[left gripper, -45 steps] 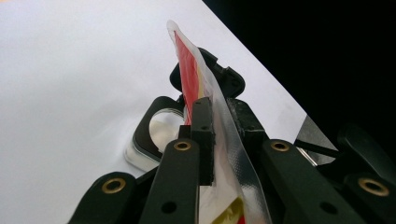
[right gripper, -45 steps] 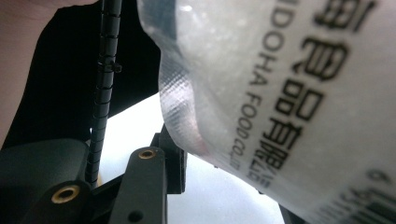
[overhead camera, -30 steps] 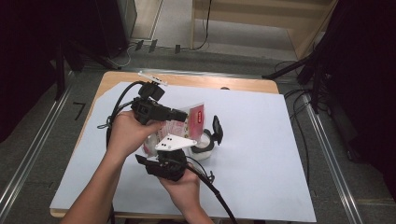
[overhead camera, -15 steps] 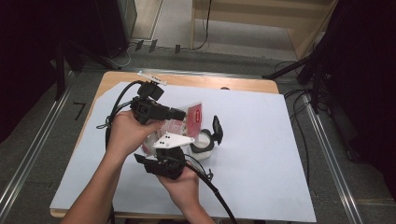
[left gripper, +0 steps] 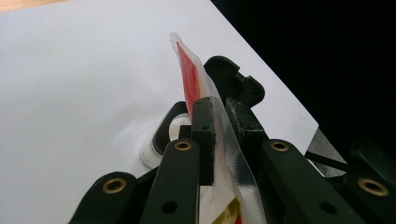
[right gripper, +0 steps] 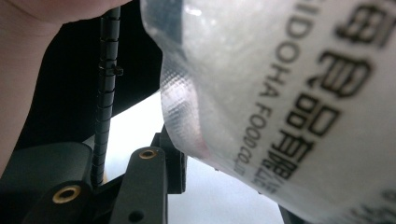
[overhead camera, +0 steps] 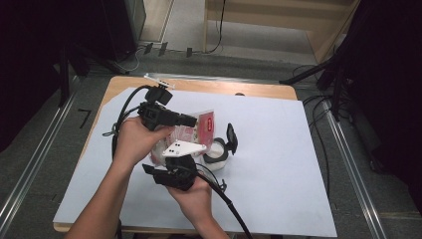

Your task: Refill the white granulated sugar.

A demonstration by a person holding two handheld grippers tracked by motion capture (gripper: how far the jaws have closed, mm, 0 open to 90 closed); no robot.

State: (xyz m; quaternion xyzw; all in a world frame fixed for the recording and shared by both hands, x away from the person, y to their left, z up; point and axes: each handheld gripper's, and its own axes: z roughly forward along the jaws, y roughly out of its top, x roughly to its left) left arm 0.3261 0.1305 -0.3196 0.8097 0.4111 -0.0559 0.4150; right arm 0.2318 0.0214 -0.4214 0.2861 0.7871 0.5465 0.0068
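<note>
Over the white table's [overhead camera: 278,149] near-left middle, left gripper [left gripper: 219,116] clamps the red-and-clear pouch [overhead camera: 199,127] upright above an open container [overhead camera: 219,152]; right gripper [overhead camera: 185,160] seemingly clamps its lower end, likely for pouring.

light: bright, even on white table sheet [overhead camera: 278,149] | surroundings: dark | shadows: faint | blur: printed clear plastic pouch [right gripper: 299,93] close-up, soft

**A recording lab, set up around one table**

A lab or studio for data capture is suggested rather than a home. A wooden table [overhead camera: 199,85] is covered with a plain white sheet [overhead camera: 278,149] and is flanked by metal rails [overhead camera: 348,164] on a grey floor [overhead camera: 45,149]. Black curtains [overhead camera: 388,74] are hung at both sides, cables [overhead camera: 318,114] are trailed across the floor, and stand legs [overhead camera: 308,77] are seen behind the table.
</note>
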